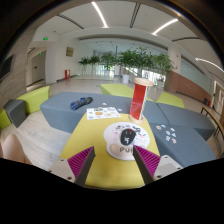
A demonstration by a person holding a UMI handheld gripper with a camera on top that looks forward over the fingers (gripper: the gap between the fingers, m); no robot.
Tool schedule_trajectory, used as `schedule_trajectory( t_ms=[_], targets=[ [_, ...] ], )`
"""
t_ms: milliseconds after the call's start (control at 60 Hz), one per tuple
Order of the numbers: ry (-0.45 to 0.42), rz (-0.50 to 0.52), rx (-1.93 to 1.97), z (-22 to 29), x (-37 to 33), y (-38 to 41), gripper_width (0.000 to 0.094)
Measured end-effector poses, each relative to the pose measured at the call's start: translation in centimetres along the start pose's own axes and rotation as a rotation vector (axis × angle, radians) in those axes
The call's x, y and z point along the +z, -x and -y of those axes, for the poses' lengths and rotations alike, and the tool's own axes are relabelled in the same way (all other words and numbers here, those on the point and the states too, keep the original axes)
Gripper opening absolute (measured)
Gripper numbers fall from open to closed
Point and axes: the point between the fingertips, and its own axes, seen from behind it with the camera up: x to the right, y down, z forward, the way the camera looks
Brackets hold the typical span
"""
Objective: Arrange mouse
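Just ahead of the open fingers (113, 165), the mouse (128, 135) sits on a round pad (118, 146) mid-table (95, 135).

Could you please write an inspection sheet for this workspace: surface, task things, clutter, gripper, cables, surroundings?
Surface: table of yellow and grey panels.
Task things: black mouse on a round white pad, just ahead of the fingers.
Clutter: red cup beyond the mouse; white sheets; dark item on a grey panel.
Gripper: gripper open, holding nothing.
Cables: nothing seen.
Surroundings: plants, ceiling lights.
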Motion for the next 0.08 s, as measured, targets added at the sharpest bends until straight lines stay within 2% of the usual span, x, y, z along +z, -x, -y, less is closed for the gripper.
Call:
schedule_trajectory(
  t_ms=[83],
  targets=[
    [0.011, 0.007, 0.026, -0.40, -0.07, -0.54, 0.0832]
  ],
)
